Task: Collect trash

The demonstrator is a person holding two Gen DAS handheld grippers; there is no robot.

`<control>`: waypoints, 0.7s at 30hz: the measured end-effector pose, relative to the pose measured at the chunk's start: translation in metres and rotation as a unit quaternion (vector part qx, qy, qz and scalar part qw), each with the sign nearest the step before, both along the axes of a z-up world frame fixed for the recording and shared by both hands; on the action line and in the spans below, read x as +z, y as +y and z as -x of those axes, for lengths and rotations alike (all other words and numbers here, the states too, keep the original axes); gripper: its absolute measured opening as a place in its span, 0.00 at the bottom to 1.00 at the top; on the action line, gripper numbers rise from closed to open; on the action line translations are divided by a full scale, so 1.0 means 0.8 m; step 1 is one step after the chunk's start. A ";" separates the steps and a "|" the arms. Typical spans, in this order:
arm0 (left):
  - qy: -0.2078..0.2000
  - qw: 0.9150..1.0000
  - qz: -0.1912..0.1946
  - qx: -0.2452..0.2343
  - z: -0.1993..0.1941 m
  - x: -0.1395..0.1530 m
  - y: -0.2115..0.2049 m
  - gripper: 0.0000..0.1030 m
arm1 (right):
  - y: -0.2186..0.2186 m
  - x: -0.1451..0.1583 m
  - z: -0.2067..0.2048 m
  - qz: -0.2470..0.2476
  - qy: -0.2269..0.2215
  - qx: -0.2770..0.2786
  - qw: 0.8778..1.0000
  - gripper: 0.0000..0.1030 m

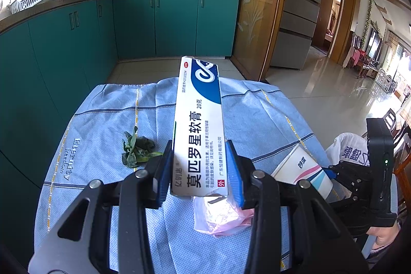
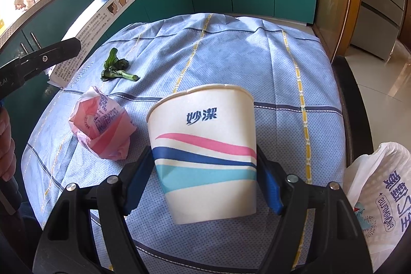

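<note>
My left gripper is shut on a long white and blue ointment box, held above the table and pointing away from me. The same box shows at the upper left of the right wrist view. My right gripper is shut on a white paper cup with pink and blue stripes, its blue pads pressing both sides. On the blue cloth lie a wilted green leaf and a crumpled pink plastic wrapper.
A round table under a blue checked cloth fills the middle. A white plastic bag hangs open at the table's right edge. Teal kitchen cabinets stand behind and to the left, a tiled floor to the right.
</note>
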State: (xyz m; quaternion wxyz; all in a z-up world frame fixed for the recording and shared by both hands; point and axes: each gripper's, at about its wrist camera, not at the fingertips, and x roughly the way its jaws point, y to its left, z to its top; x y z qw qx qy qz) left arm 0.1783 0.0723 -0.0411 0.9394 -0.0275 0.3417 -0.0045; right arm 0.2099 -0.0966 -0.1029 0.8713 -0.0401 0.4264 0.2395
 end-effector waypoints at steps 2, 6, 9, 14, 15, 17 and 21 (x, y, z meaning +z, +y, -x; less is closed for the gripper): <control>-0.001 1.000 0.000 0.001 0.000 0.000 0.000 0.39 | 0.001 0.000 0.000 0.000 0.000 0.000 1.000 0.72; -0.001 1.000 0.000 0.002 0.000 0.000 0.000 0.39 | 0.000 0.000 0.001 0.000 -0.001 -0.001 1.000 0.72; -0.002 1.000 0.000 0.002 0.001 0.001 0.000 0.39 | -0.001 0.000 0.002 0.000 -0.003 -0.002 1.000 0.72; -0.001 1.000 -0.001 0.001 0.001 0.000 -0.001 0.39 | -0.002 0.002 0.003 0.002 -0.006 -0.002 1.000 0.72; -0.002 1.000 -0.001 0.001 0.001 0.000 -0.001 0.39 | -0.002 0.003 0.004 0.002 -0.007 -0.003 1.000 0.72; -0.002 1.000 -0.001 0.001 0.001 0.001 -0.001 0.39 | -0.002 0.005 0.005 0.002 -0.010 -0.003 1.000 0.72; -0.003 1.000 0.000 0.002 0.002 0.001 -0.001 0.39 | -0.005 0.011 0.008 -0.001 -0.017 -0.006 1.000 0.72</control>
